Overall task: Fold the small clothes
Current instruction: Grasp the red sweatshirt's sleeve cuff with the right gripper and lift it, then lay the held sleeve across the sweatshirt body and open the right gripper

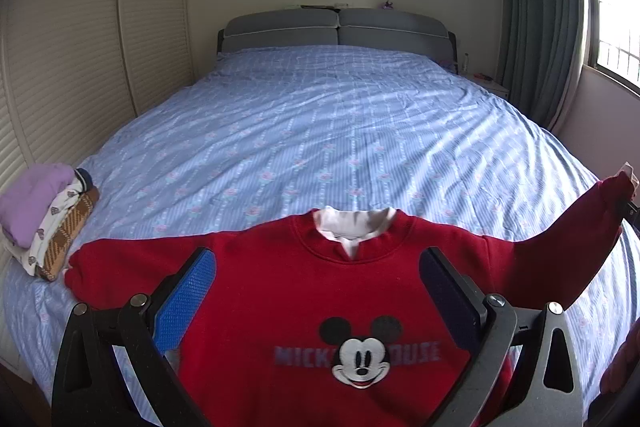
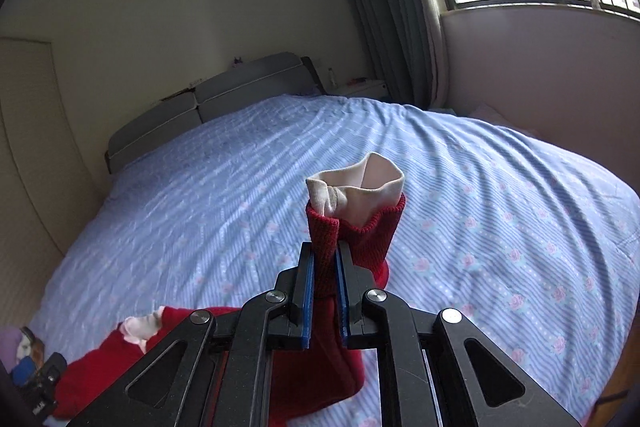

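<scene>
The red fleece sweatshirt lies at the bed's near edge, sleeves spread. The right gripper pinches its ribbed knit cuff — a soft white inner cuff pokes out — while the left gripper hangs wide apart, empty, above the chest.

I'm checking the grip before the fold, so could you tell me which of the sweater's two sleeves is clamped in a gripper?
The sleeve with its white inner cuff standing up, clamped in the right gripper; the other sleeve lies free beside the folded pile.
</scene>
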Action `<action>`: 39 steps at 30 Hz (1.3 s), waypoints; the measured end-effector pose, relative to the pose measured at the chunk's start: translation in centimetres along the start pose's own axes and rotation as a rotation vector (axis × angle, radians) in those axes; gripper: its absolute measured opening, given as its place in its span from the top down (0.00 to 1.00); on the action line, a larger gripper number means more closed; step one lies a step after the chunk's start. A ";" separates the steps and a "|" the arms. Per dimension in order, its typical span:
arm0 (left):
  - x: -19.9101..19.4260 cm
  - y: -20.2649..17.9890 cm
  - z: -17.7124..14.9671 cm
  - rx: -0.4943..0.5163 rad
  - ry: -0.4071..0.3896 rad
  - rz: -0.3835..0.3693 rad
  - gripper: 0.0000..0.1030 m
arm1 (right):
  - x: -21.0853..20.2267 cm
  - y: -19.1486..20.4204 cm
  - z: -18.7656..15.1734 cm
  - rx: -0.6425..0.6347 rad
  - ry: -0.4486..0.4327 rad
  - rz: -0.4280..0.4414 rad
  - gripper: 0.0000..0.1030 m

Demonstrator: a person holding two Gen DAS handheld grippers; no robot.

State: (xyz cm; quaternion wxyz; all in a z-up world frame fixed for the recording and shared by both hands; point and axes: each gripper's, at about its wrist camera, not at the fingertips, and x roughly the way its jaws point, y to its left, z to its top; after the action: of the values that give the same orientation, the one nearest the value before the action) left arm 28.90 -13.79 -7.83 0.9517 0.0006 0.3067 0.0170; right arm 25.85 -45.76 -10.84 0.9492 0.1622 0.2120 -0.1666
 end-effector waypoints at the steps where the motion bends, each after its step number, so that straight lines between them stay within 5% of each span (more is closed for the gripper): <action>1: -0.4 1.5 0.2 -0.011 -0.006 0.014 0.00 | -0.5 2.2 -0.1 -0.046 -0.013 0.014 0.89; 12: -1.9 16.6 -1.2 -0.118 -0.001 0.193 0.00 | -1.8 24.1 -9.3 -0.481 0.013 0.205 0.89; 19: -0.4 21.8 -3.6 -0.145 0.079 0.236 0.00 | 0.6 32.1 -20.5 -0.782 0.119 0.157 0.89; 24: 0.3 22.9 -4.6 -0.157 0.107 0.234 0.00 | 1.1 32.6 -23.7 -0.833 0.187 0.147 0.84; 29: 0.8 22.3 -4.8 -0.156 0.118 0.208 0.00 | -0.4 33.0 -24.4 -0.843 0.177 0.233 0.55; 33: 1.1 20.5 -4.4 -0.120 0.107 0.142 0.00 | -2.1 30.3 -22.4 -0.719 0.183 0.287 0.54; 39: 3.1 15.3 -3.3 -0.031 0.095 -0.039 0.17 | -2.7 22.9 -17.4 -0.454 0.174 0.245 0.54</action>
State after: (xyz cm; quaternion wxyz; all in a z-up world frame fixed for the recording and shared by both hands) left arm 28.98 1.52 -12.12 0.9361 -0.0207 0.3512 0.0034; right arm 26.33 -18.08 -19.07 0.9526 -0.0168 0.3034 0.0159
